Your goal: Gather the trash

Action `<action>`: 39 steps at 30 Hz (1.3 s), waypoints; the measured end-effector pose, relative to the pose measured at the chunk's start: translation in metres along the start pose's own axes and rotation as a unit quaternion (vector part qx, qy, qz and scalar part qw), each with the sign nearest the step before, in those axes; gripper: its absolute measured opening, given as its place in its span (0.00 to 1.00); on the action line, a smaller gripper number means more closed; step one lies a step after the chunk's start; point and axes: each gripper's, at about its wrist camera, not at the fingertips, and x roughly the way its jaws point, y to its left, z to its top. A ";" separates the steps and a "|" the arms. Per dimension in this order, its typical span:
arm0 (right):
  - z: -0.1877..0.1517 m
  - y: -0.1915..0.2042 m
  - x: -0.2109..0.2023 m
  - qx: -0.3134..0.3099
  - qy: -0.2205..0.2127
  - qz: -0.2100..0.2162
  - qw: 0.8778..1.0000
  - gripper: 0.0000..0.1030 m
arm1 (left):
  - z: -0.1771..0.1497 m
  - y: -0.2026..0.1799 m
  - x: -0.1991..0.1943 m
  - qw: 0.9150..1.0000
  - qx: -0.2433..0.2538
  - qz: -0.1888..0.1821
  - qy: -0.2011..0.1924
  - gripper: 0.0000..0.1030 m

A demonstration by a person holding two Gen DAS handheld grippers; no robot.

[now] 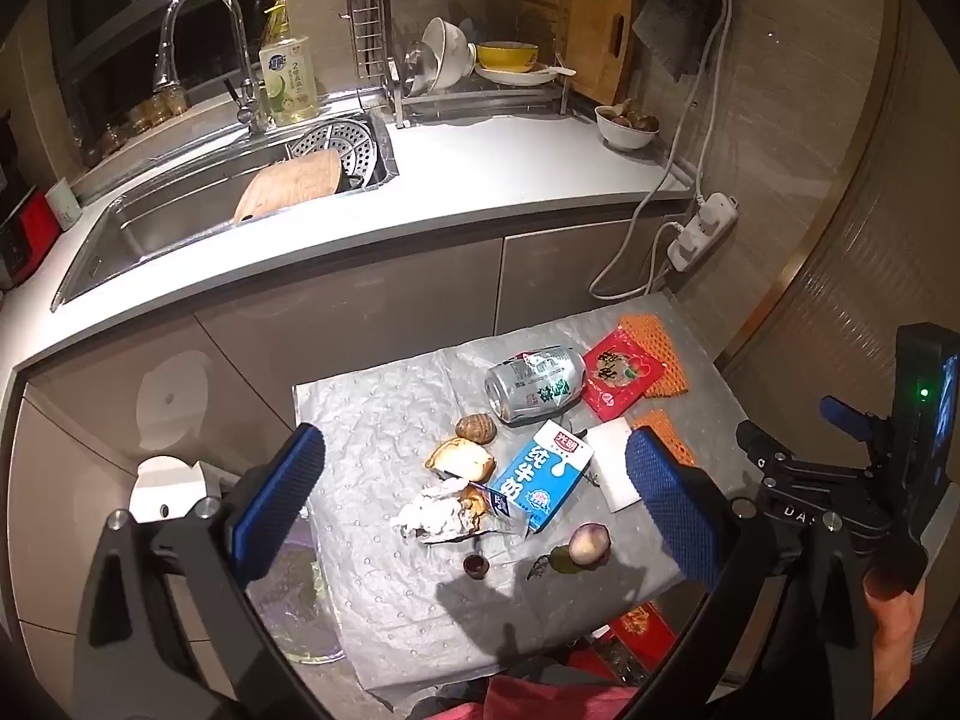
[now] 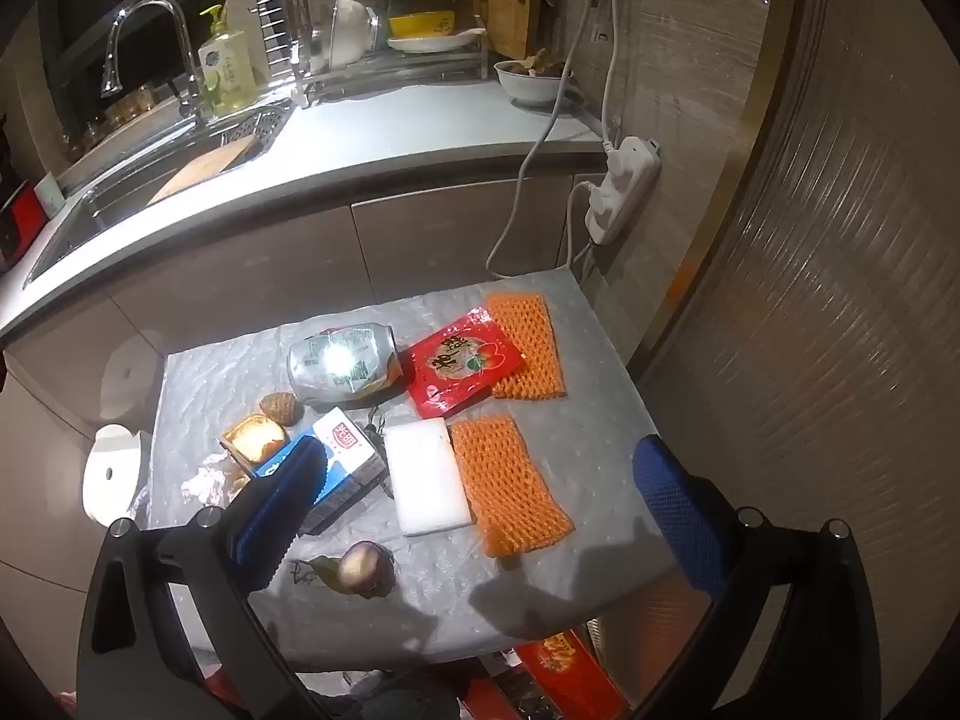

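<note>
1. We think we're at the start: nothing is picked up yet. All the trash lies on the small table (image 2: 600,372) w/ the grey cover, in front of the kitchen counter.
2. Our left gripper (image 1: 474,510) hangs over the table, fingers wide apart, nothing between them. Our right gripper (image 2: 480,504) is the same: fingers wide apart, empty.
3. Under the left one we see a milk box (image 1: 540,474) lying on its side, touching a crumpled tissue (image 1: 429,513) and bread bits (image 1: 462,459).
4. Behind them lies a dented can (image 1: 534,381) on its side, just beside a red packet (image 1: 621,378).
5. Under the right one: a white foam block (image 2: 426,483) and an orange net sleeve (image 2: 510,489), side by side. A 2nd net sleeve (image 2: 528,342) lies farther back.
6. Near the front edge sits a small round purple fruit (image 2: 360,567).
7. Next move, we guess: pick one thing, go down, close on it. Flat stuff like the nets may be hard to pinch. The can may roll.
8. We can't tell for sure where the bin is.
</note>
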 end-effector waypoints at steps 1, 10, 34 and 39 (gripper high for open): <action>0.000 0.000 0.000 0.001 0.000 0.000 1.000 0.98 | 0.000 0.000 0.000 1.000 0.003 -0.001 0.001 0.94; -0.002 0.007 0.003 -0.004 0.006 0.003 1.000 0.98 | -0.007 0.005 0.006 1.000 0.006 0.003 0.012 0.94; 0.004 0.013 0.006 -0.015 0.017 0.017 1.000 0.98 | -0.006 0.001 0.012 1.000 0.002 0.011 0.016 0.94; 0.004 0.014 0.007 -0.017 0.017 0.017 1.000 0.98 | -0.005 0.002 0.013 1.000 0.001 0.011 0.015 0.94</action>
